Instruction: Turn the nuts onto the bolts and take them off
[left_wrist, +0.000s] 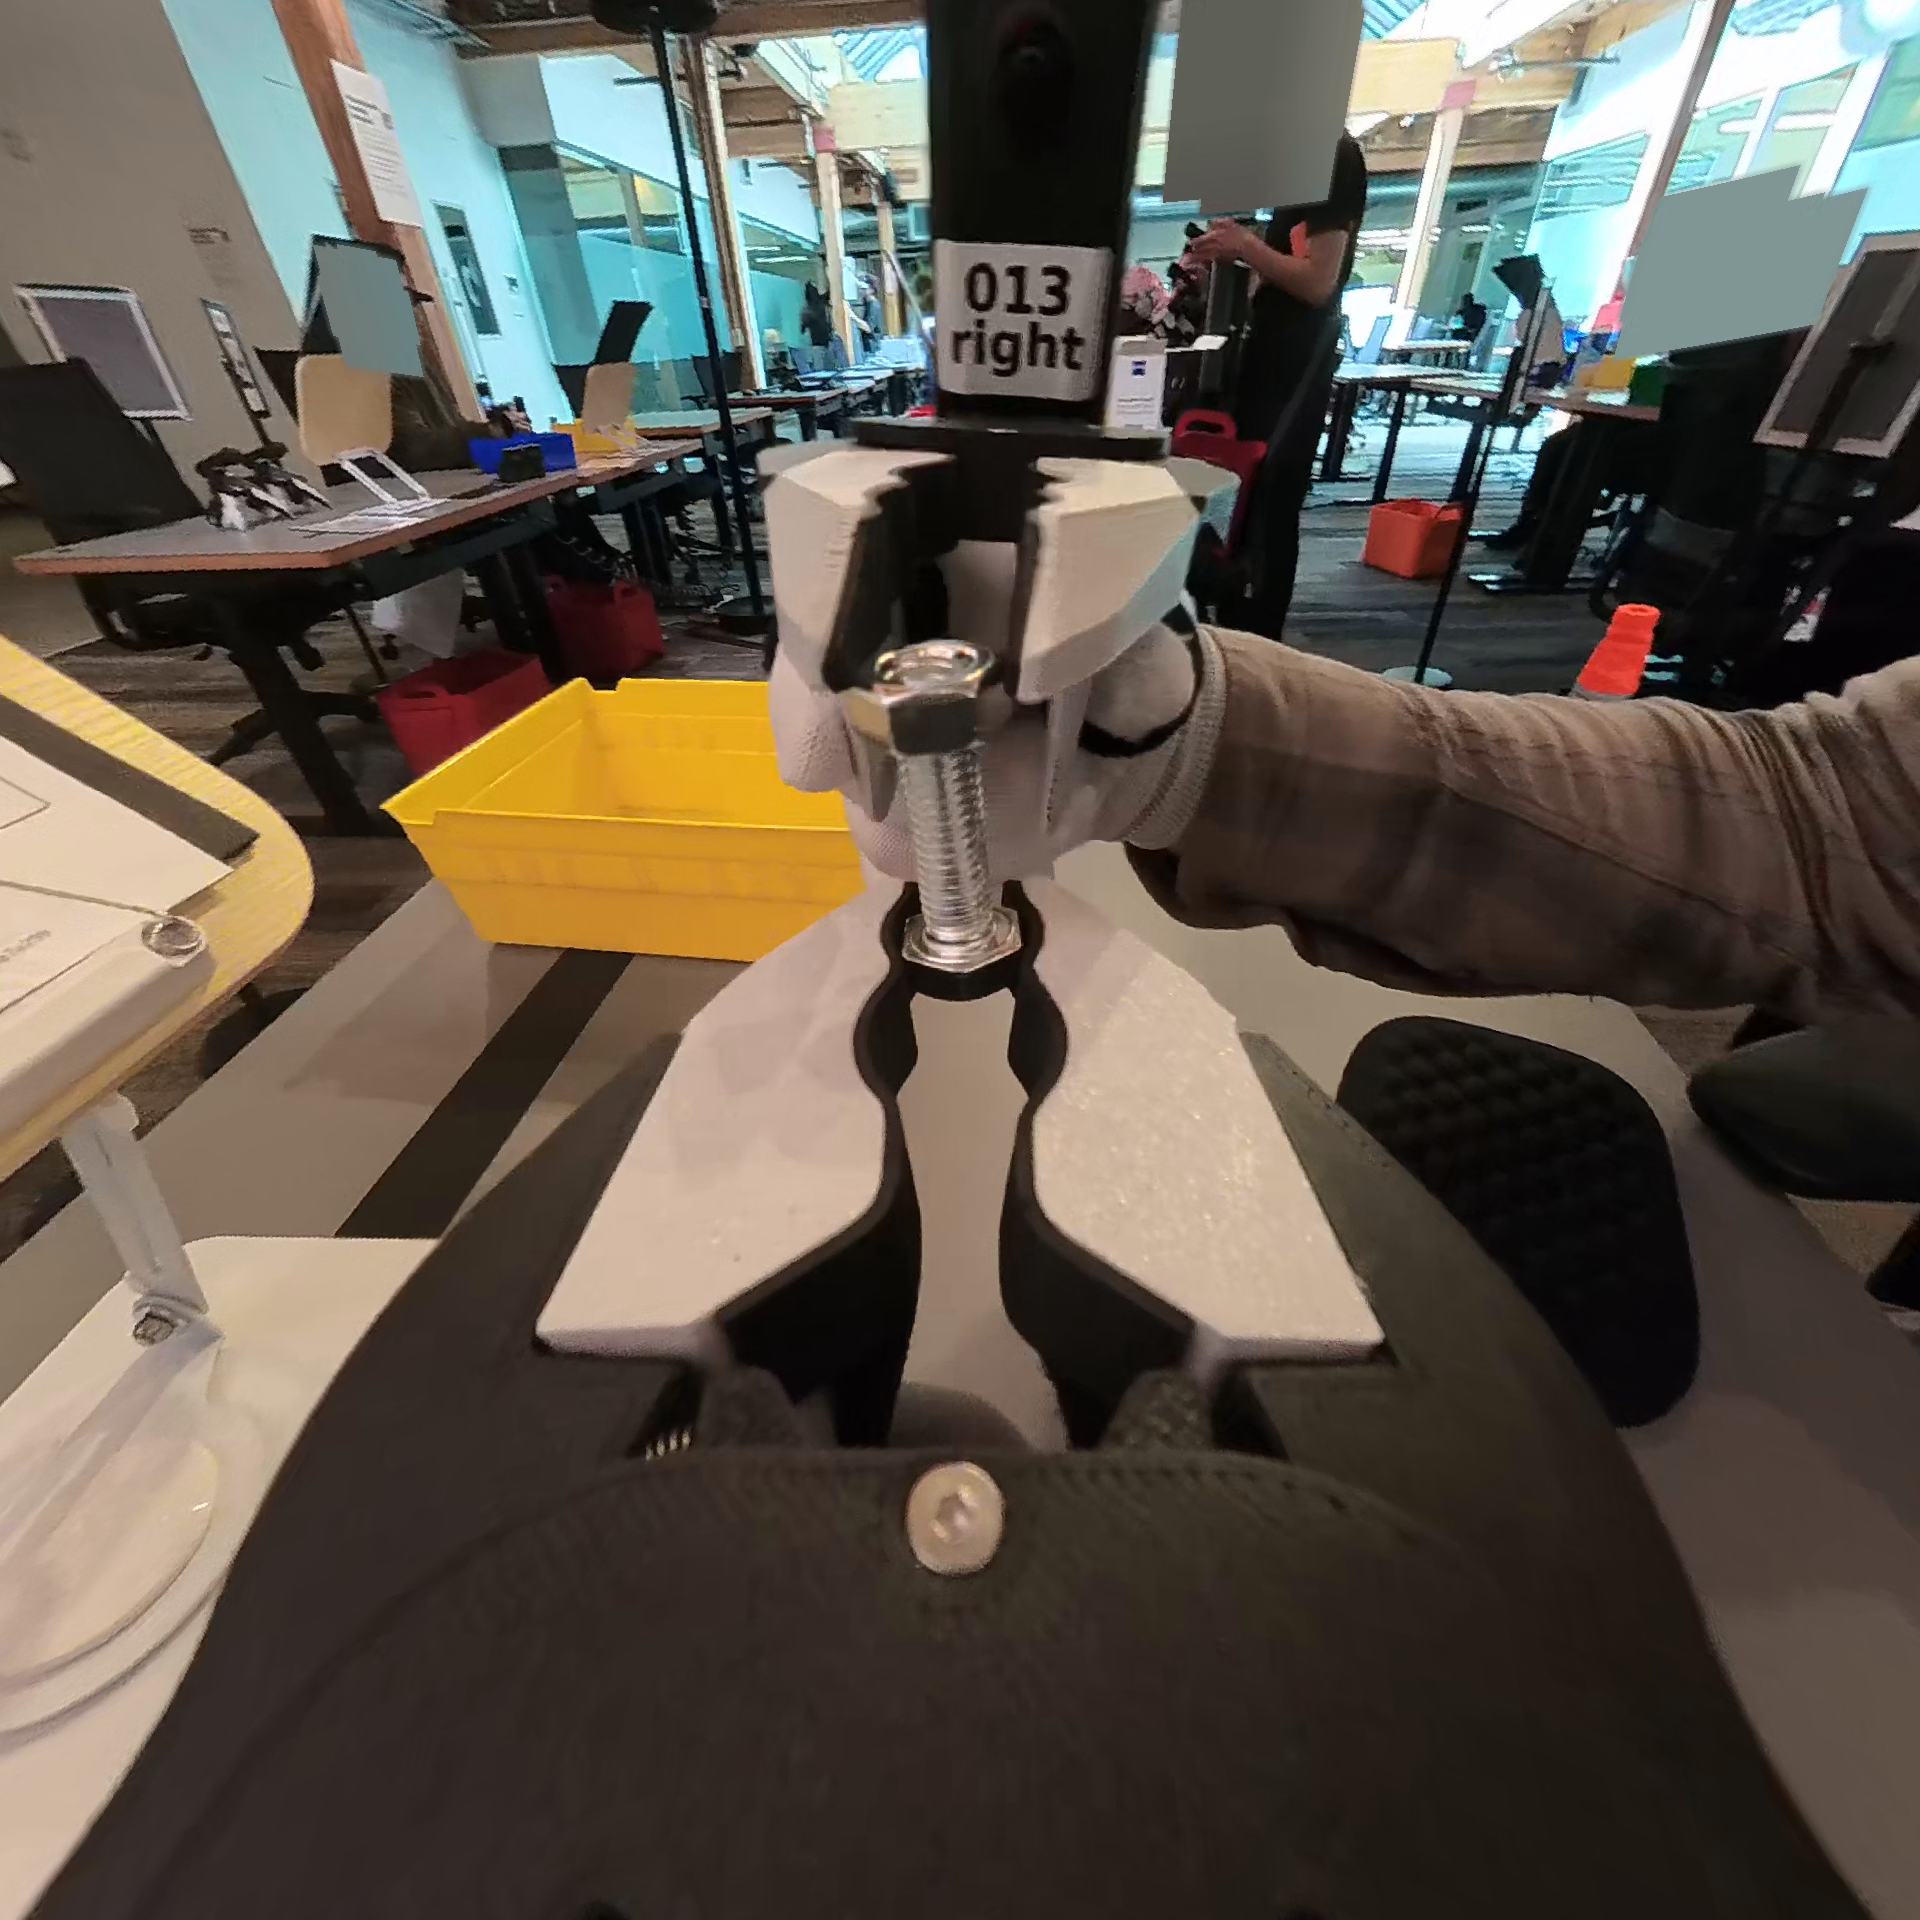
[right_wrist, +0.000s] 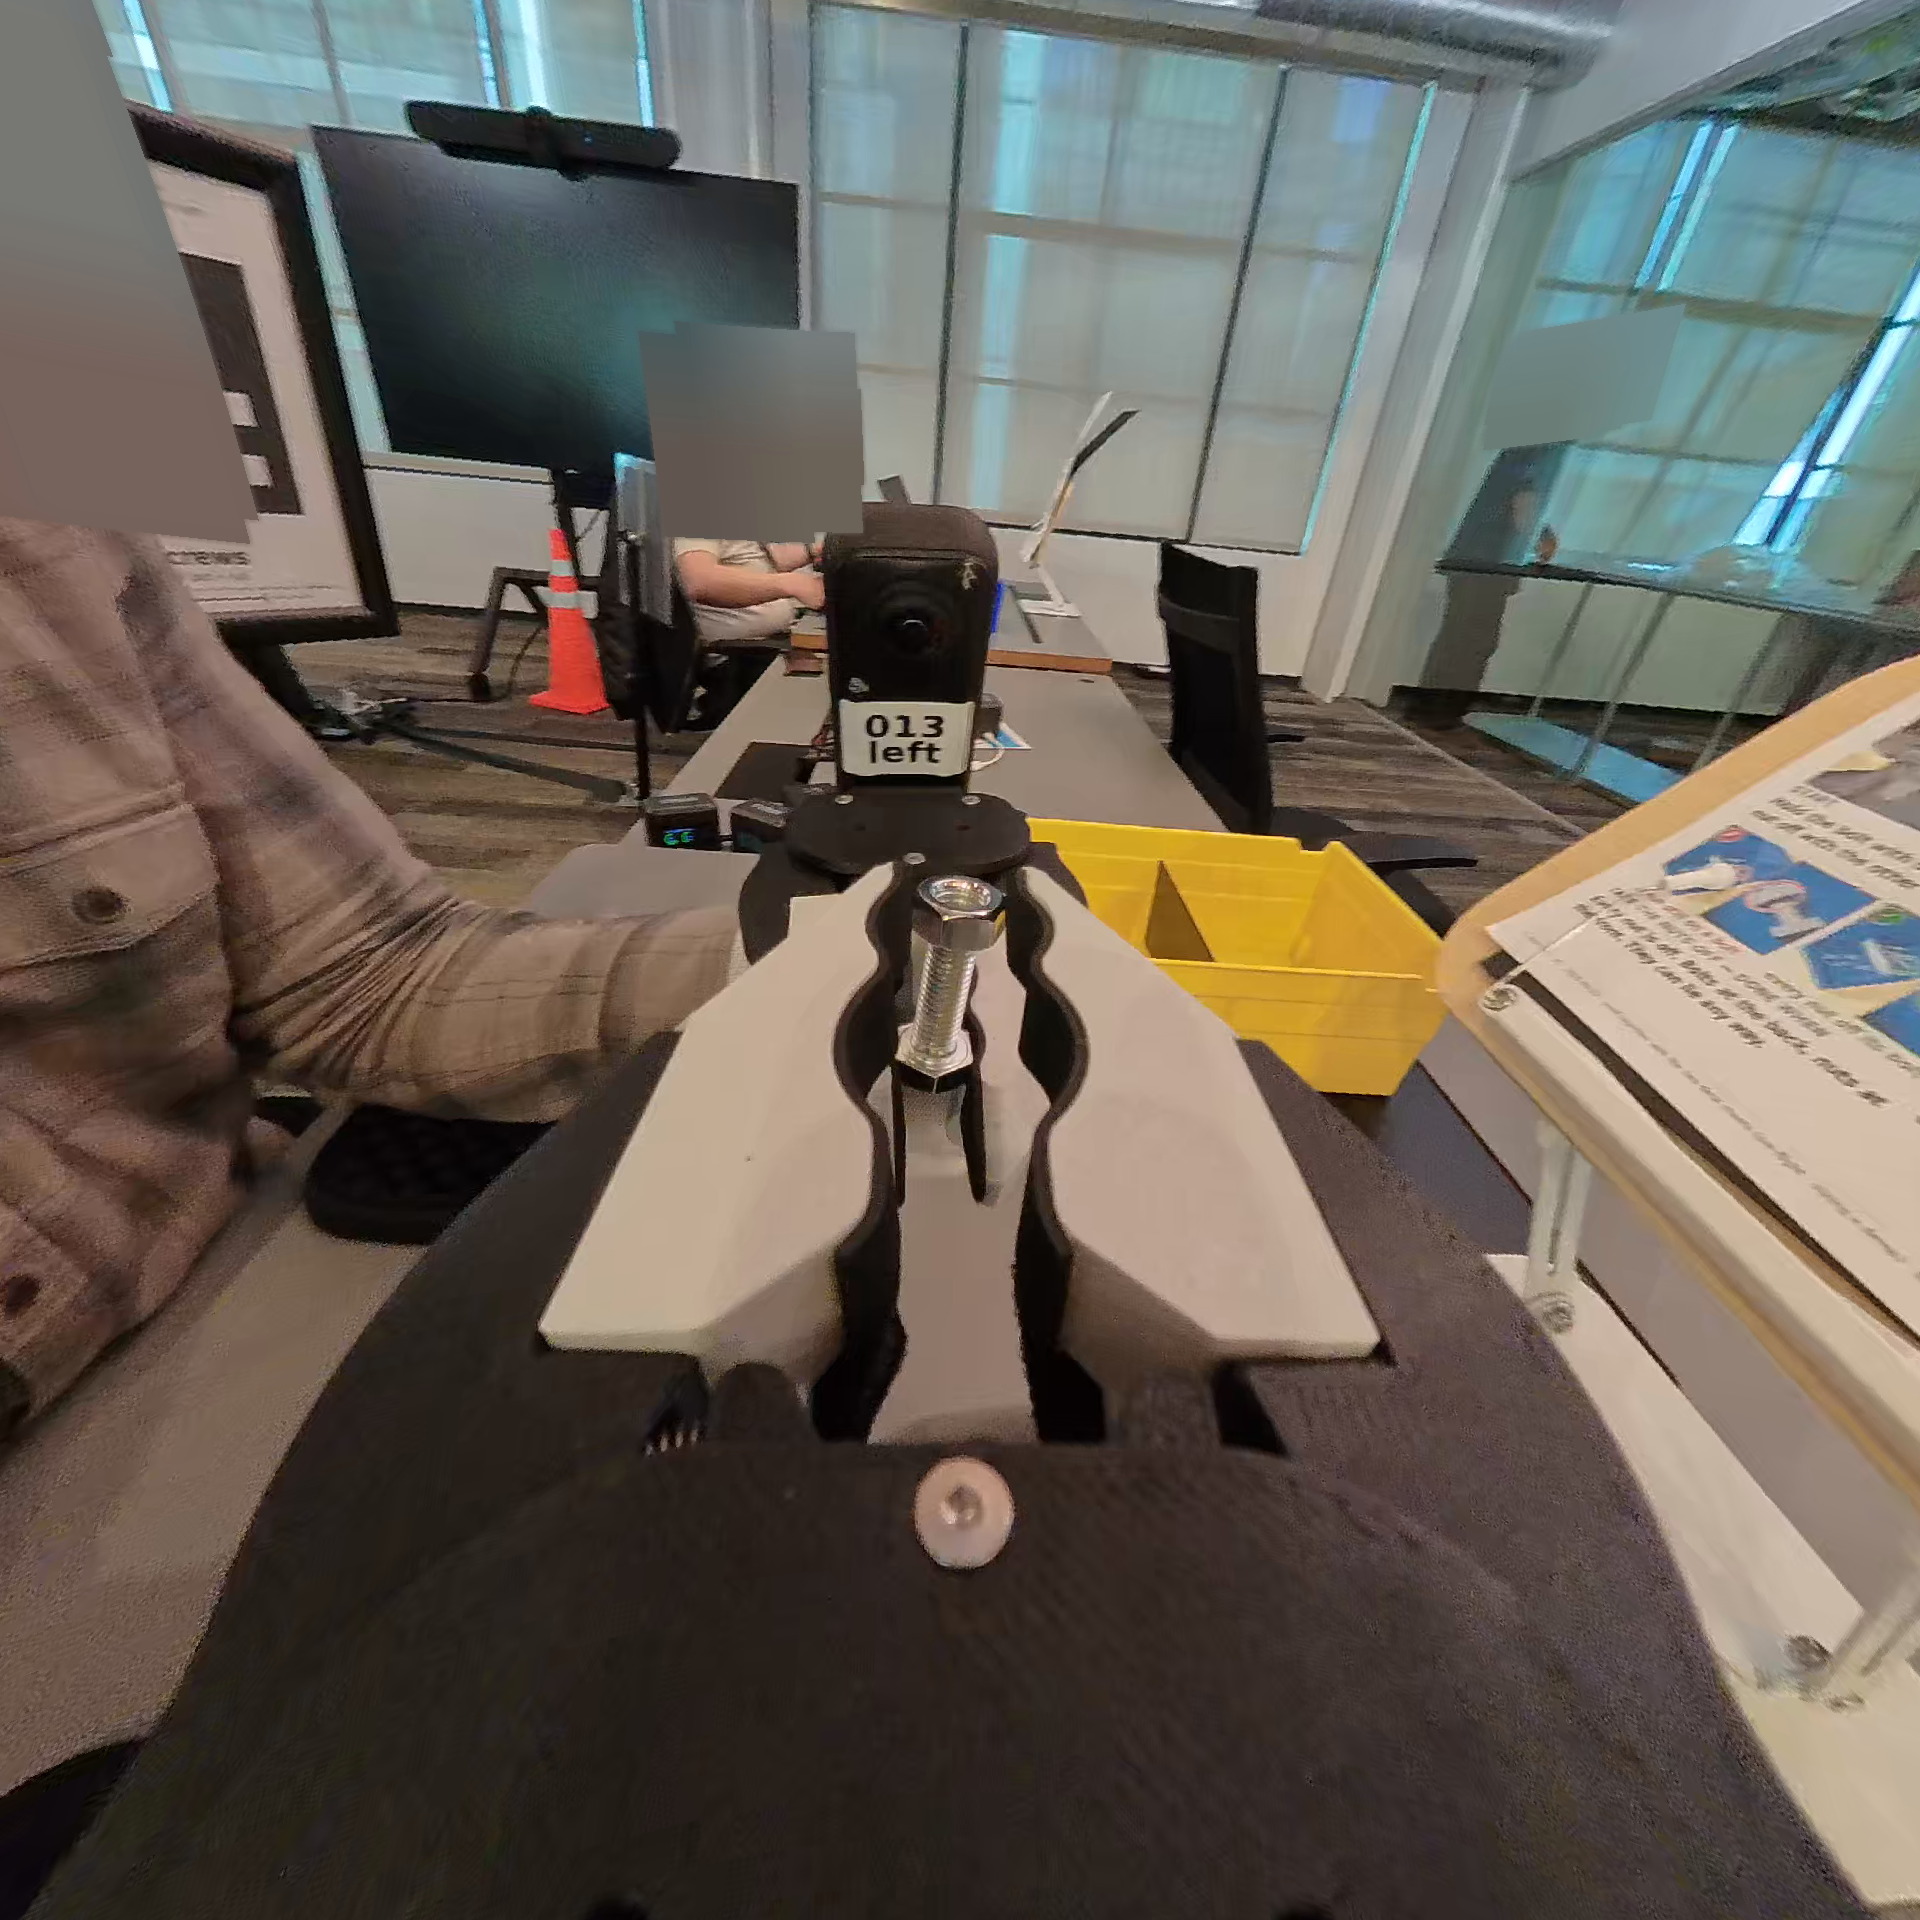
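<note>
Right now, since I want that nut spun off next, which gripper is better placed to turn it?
Right. The right gripper is shut on the nut at the threaded end of the bolt; the left gripper clamps the opposite hex end, likely its head, steadying it.

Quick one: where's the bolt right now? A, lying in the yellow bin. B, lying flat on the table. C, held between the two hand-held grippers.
C: the left hand-held gripper clamps the lower end of the bolt, and the right hand-held gripper clamps the nut at its top.
</note>
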